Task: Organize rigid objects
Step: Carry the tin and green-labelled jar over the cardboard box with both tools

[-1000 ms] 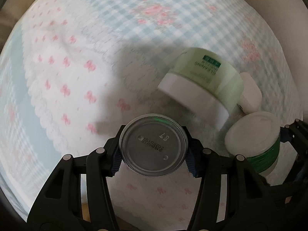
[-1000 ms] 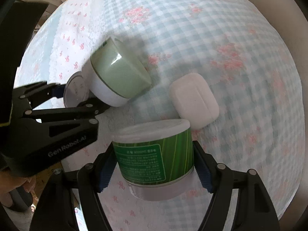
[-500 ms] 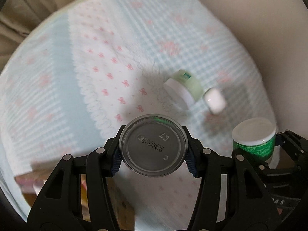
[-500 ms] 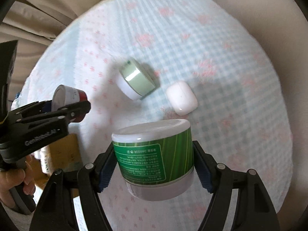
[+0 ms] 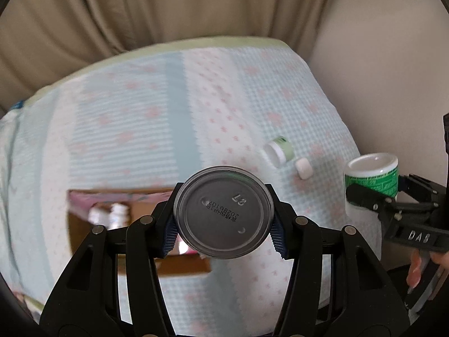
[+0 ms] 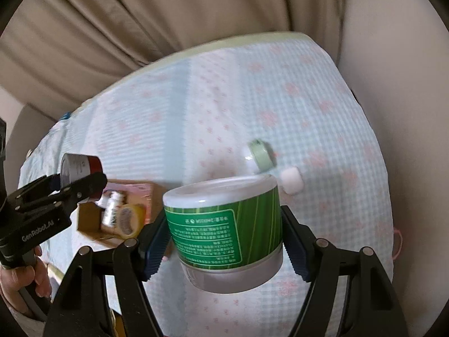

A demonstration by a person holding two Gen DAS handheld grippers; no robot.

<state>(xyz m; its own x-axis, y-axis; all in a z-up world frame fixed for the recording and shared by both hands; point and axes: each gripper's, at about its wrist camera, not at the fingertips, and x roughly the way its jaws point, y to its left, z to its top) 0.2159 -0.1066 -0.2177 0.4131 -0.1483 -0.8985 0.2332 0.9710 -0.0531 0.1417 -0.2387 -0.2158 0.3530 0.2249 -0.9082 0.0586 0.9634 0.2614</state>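
Note:
My left gripper point(image 5: 223, 226) is shut on a small red can point(image 5: 223, 213) whose grey stamped base faces the camera; it also shows in the right wrist view point(image 6: 81, 167). My right gripper point(image 6: 226, 241) is shut on a green-labelled white jar point(image 6: 226, 229), also visible at the right edge of the left wrist view point(image 5: 371, 175). Both are held high above the bed. A pale green jar point(image 5: 278, 151) lies on its side on the blanket beside a white earbud case point(image 5: 303, 168). An open cardboard box point(image 6: 118, 214) holds bottles and a tape roll.
The bed has a blue-and-white blanket point(image 5: 140, 129) with pink bows. Beige curtains point(image 5: 168, 8) hang behind it and a plain wall point(image 5: 393, 70) stands at the right. The box point(image 5: 112, 213) sits at the bed's near left.
Both grippers have lifted and pulled back from the blanket with their loads. The green jar and earbud case now look small and far. The cardboard box has come into view.

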